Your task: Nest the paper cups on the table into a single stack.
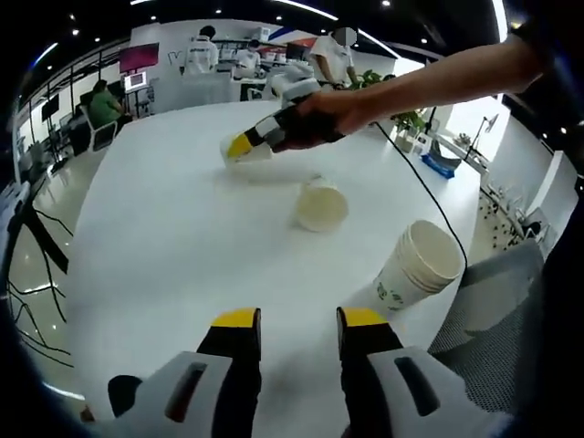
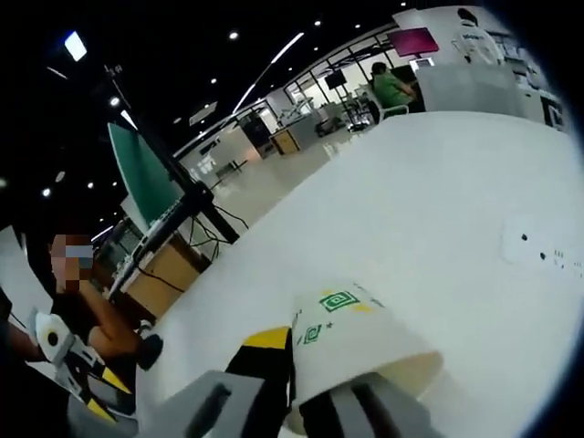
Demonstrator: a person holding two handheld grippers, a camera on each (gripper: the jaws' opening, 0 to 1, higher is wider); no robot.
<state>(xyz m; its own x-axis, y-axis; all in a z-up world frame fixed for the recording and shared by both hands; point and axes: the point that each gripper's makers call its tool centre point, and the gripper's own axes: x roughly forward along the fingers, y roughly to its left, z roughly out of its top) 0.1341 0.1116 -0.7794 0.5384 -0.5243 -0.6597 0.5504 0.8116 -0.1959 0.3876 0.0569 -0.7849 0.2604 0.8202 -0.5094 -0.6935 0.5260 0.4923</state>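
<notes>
One green-logo paper cup (image 2: pixel 360 351) in right gripper (image 2: pixel 310 401) fingers.

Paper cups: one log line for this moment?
right gripper shut on paper cup | left gripper open | loose cup on its side | stack tilted

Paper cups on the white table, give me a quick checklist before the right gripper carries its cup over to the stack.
1. Right gripper gripping a cup: ok, shut on the held paper cup, one jaw inside its mouth and one outside.
2. Cup stack ready to receive: ok, it lies on its side near the table edge with the open mouth unobstructed.
3. Loose cup out of the way: ok, on its side, apart from the stack.
4. Left gripper free: ok, open and holding nothing.
5. Cable clear of the stack: cannot tell, it runs just behind it.
</notes>
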